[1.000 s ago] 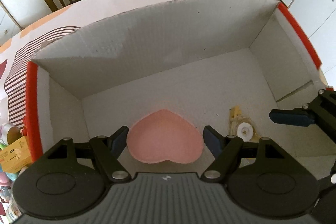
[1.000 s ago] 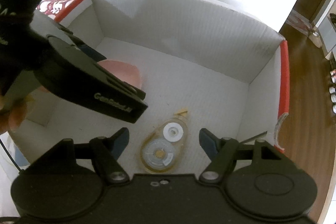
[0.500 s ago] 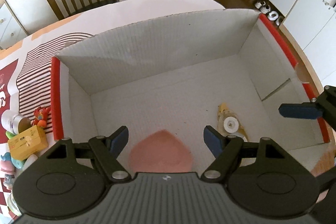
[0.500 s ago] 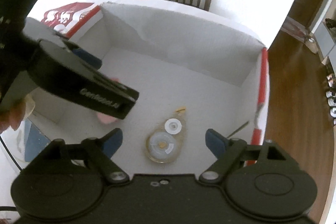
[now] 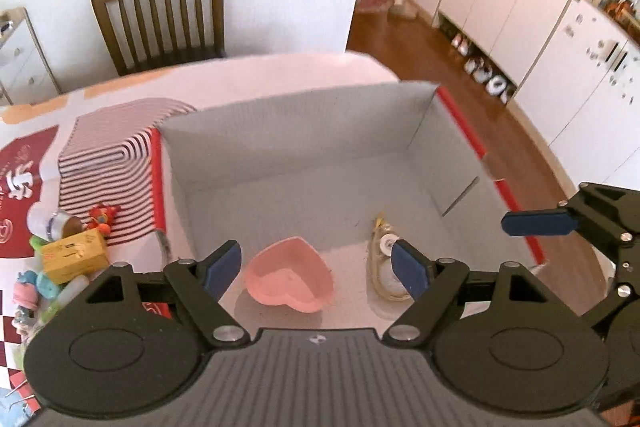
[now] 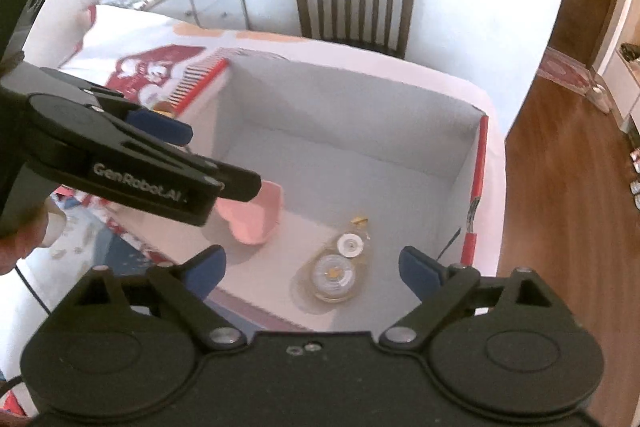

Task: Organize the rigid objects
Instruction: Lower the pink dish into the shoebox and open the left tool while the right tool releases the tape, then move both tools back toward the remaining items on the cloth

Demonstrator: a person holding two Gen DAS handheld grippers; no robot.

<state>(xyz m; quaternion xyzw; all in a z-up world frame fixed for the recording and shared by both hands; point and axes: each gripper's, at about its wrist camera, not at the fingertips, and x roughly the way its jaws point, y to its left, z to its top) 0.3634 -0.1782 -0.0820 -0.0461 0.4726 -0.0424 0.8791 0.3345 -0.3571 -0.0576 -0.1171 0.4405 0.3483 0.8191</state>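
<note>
Both the left gripper [image 5: 316, 269] and the right gripper [image 6: 312, 269] hang released and empty, the right's fingers just having spread wider, above the box [image 5: 304, 131] on the desk [image 5: 280, 67], where the pink heart dish [image 5: 290, 277] lies beside the tape dispenser [image 6: 336, 267] on the floor.

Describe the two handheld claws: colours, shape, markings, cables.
Both look identical. The left claw has a matte black ribbed body, two round black discs at its sides, silver pivot screws and angled black link arms ending in blue pads. The right claw shows the same build. Seen from the right camera, the left unit's side carries white "GenRobot.AI" lettering, and a thin black cable hangs below it.
</note>
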